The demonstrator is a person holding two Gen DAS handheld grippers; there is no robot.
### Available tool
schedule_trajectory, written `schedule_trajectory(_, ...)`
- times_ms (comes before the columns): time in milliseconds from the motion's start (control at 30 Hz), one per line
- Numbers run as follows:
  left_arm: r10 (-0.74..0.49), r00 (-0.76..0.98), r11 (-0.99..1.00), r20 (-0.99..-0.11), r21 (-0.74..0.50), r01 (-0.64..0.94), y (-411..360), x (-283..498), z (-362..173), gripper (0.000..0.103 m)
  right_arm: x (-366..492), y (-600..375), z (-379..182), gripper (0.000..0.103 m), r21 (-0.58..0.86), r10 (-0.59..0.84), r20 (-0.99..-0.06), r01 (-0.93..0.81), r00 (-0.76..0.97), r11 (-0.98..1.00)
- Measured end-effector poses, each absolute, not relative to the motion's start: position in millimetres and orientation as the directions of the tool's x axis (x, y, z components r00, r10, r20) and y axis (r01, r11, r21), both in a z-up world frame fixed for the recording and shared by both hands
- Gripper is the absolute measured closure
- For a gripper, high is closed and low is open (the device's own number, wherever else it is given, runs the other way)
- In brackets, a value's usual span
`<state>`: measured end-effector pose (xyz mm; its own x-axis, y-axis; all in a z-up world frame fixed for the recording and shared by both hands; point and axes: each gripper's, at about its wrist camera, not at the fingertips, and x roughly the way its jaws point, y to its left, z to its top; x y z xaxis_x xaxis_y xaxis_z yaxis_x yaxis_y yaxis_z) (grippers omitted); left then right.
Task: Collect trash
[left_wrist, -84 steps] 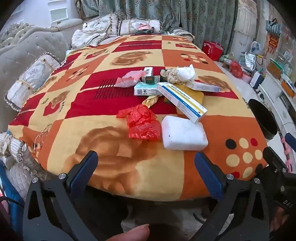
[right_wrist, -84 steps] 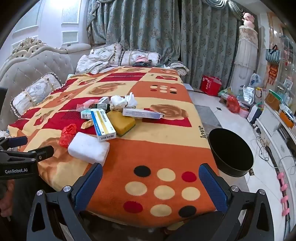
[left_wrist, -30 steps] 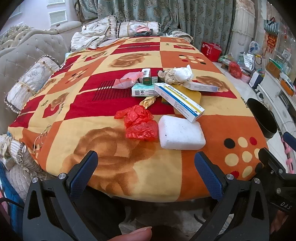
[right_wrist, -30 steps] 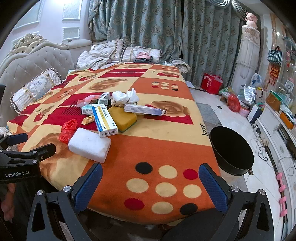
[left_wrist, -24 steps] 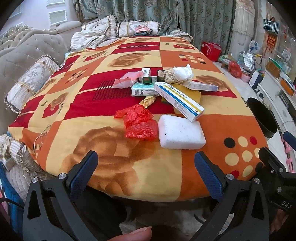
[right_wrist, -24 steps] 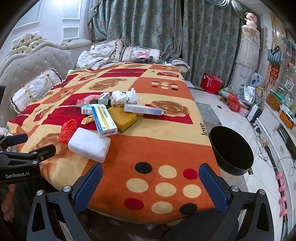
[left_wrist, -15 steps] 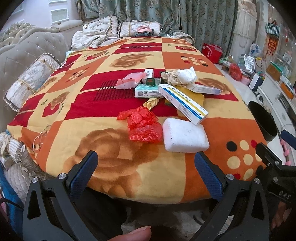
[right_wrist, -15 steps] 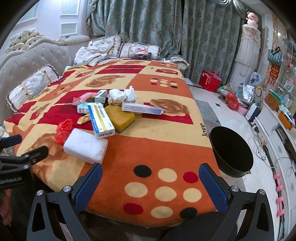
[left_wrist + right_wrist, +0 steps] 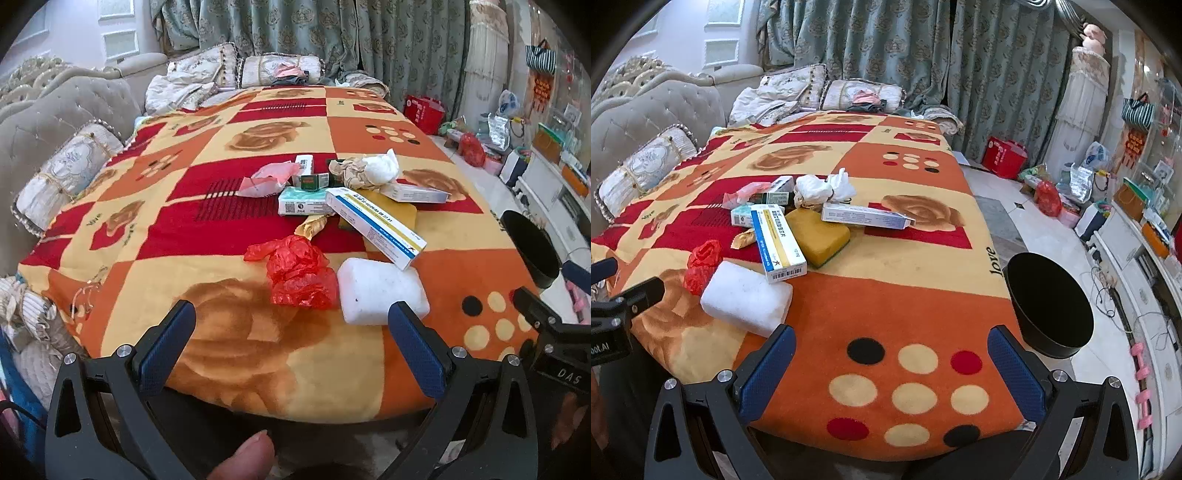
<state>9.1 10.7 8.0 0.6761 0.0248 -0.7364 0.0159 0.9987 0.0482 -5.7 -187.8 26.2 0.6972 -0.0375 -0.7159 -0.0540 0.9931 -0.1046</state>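
Left wrist view: left gripper has its fingers wide apart and empty, hovering off the near edge of the surface. Right gripper is the same, spread wide with nothing in it, near the dotted corner. Trash sits mid-surface: red bag touching the white foam block, long box overlapping the yellow sponge, plus tissue wad and small cartons behind. Black bin stands on the floor, just off the right edge. My read: the bag is featherlight, limp and slick, so pinch a bunched fold at its top; foam is light and squashy, take it across the short sides. Versus 0.5 s ago: both cameras have moved nearer to the pile, and no trash has shifted.
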Motion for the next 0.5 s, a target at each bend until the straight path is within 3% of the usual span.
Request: schedule_trajectory(500,-0.032,0.670,0.999,-0.741,0.004,0.052,2.7,4.5,9.9,0.000,-9.1,-195.2,28.0,0.000,-0.070,-0.017,-0.716,-0.047,0.698,0.996)
